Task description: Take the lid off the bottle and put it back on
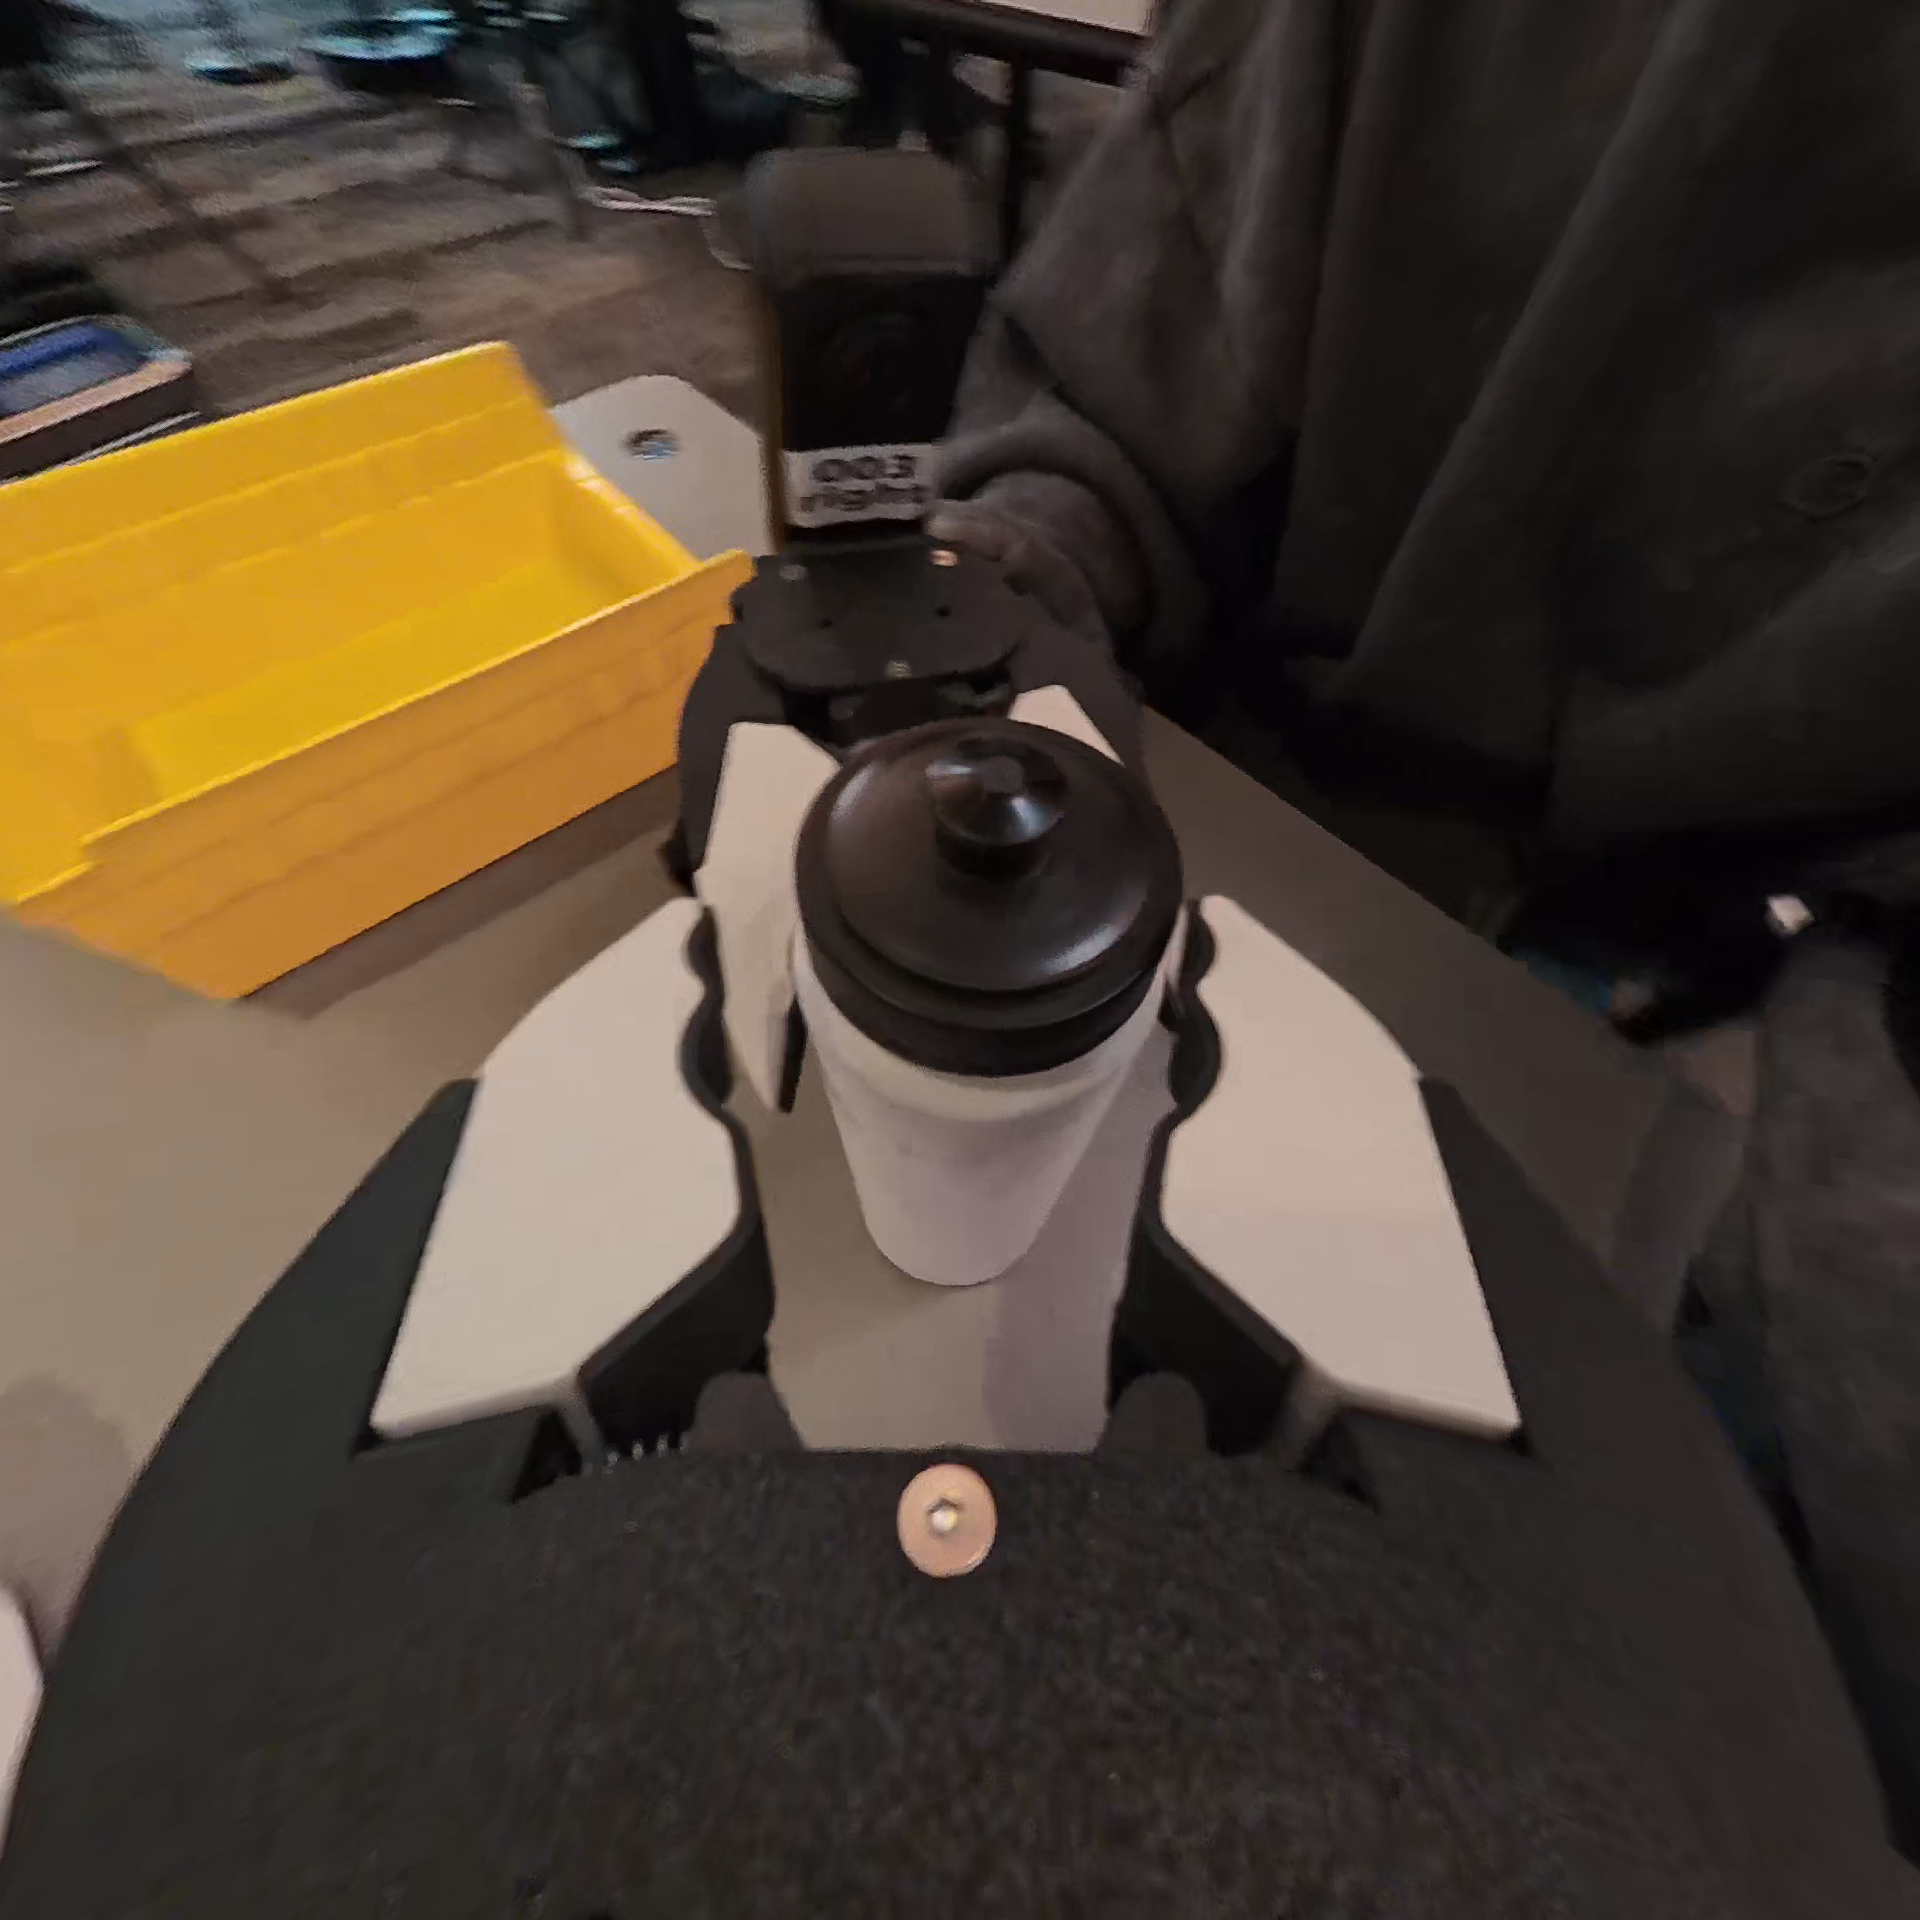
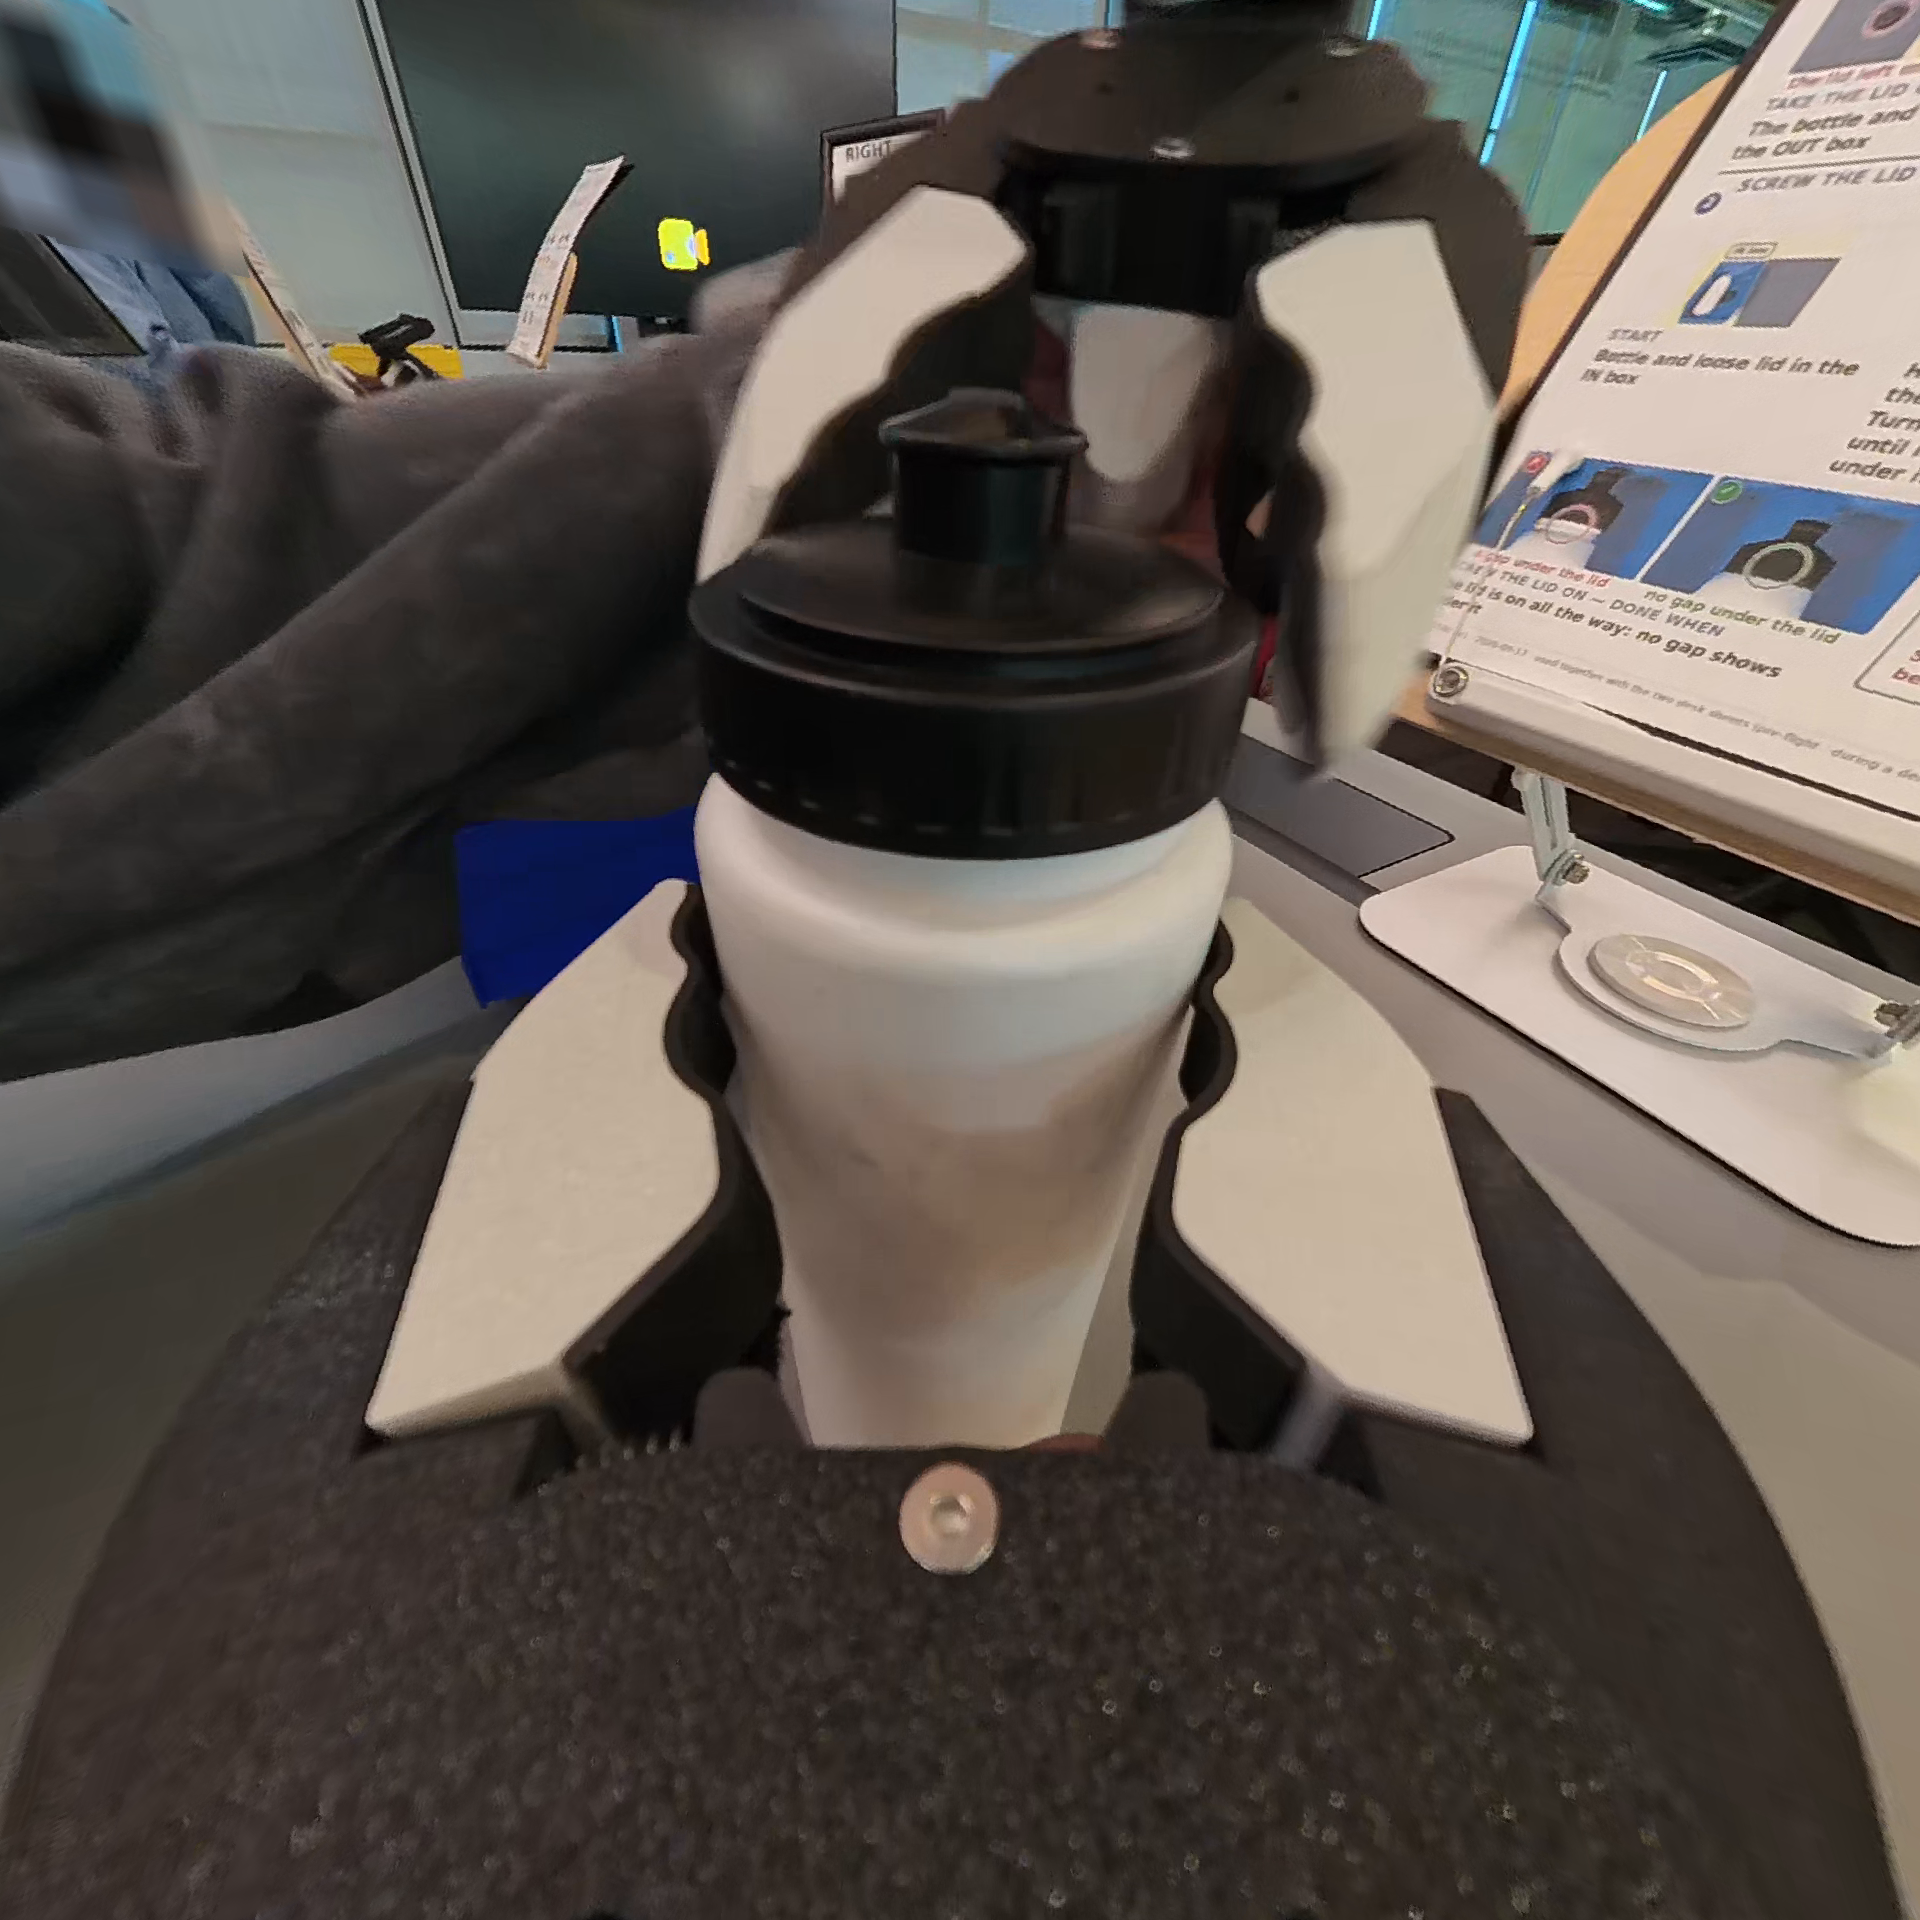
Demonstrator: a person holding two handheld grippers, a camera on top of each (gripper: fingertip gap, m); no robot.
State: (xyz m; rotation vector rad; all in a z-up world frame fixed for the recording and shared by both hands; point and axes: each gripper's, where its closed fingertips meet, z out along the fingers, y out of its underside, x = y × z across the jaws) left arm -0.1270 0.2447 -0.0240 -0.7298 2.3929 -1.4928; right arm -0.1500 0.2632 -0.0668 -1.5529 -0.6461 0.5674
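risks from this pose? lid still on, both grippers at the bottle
1. The left gripper is open around the lid and above the table; closing off-centre could catch the spout rather than the ribbed rim.
2. The right gripper holds the smooth white bottle by its body; twisting the lid may spin the bottle in that grip.
3. The yellow bin sits close by, so a slip could knock the bottle into it.
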